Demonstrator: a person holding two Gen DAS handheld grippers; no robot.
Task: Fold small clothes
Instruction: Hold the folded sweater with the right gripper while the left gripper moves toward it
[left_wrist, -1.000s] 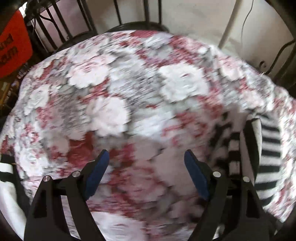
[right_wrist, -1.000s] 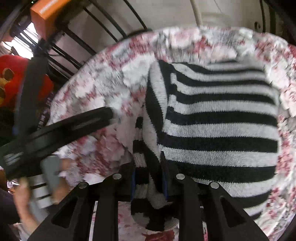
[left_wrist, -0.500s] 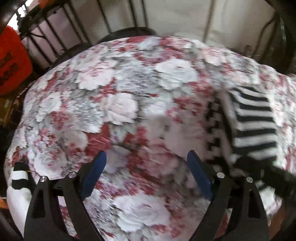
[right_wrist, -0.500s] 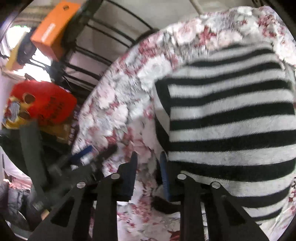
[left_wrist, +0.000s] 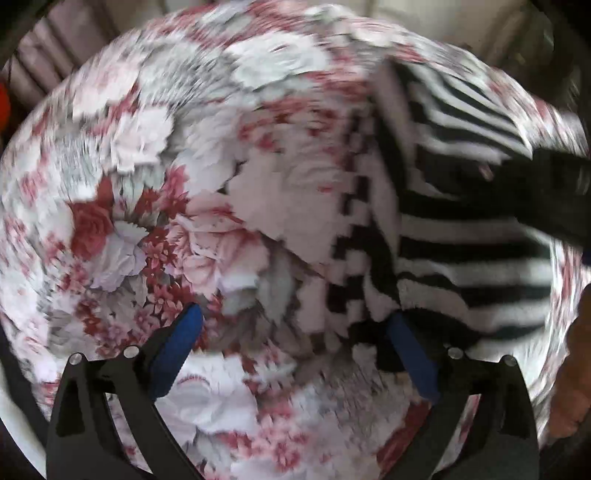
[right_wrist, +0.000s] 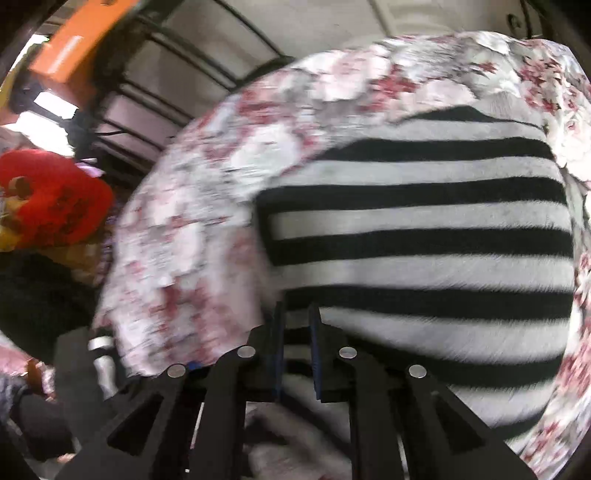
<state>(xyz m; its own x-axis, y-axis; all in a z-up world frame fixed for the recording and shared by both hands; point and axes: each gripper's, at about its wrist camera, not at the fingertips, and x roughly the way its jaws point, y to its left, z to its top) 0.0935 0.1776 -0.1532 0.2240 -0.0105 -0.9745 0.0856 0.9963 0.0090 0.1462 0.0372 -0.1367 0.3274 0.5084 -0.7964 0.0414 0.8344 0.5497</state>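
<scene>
Floral cloth (left_wrist: 155, 229) underneath; orange box (right_wrist: 79, 44), red bag (right_wrist: 55, 195), black rails (right_wrist: 155, 92) beyond.

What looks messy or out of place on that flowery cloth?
Mainly the striped garment. It lies spread on the floral cloth, but its near left corner is bunched up where the right hand-held gripper pinches it. The left hand-held gripper is opening, with only floral cloth between its fingers. Nothing looks torn or spilled.

A round table draped in a pink-and-grey floral cloth (right_wrist: 192, 258) fills the frame, a black-and-white striped knitted garment (right_wrist: 424, 236) lying at its right.
</scene>
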